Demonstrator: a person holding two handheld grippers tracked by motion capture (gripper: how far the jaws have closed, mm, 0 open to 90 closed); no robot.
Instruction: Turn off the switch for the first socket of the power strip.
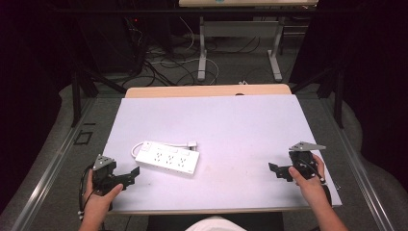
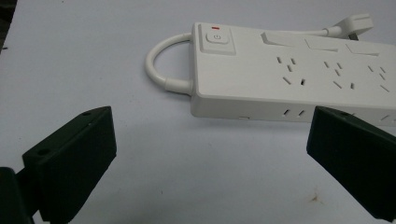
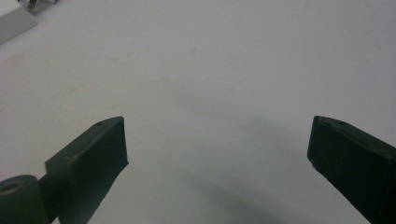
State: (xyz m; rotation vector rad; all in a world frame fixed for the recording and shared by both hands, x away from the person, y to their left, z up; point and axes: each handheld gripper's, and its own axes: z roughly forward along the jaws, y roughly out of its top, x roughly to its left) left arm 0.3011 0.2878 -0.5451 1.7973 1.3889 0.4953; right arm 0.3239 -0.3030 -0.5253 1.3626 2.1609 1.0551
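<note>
Centrally, white power strip [image 1: 167, 159] flat on the worktop [image 1: 231, 120], left tongs [image 2: 205, 154] spread wide just beside its switch end, right tongs [image 3: 215, 158] equally spread, well apart from the strip, empty.

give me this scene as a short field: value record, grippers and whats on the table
surface: white table top
object: white power strip, lying flat, sockets up
cord: short white cable looped at the switch end, plug resting behind the strip
left gripper: open, holding nothing, aimed at the strip
right gripper: open, holding nothing, over bare table
contact: neither gripper touches the strip
</note>
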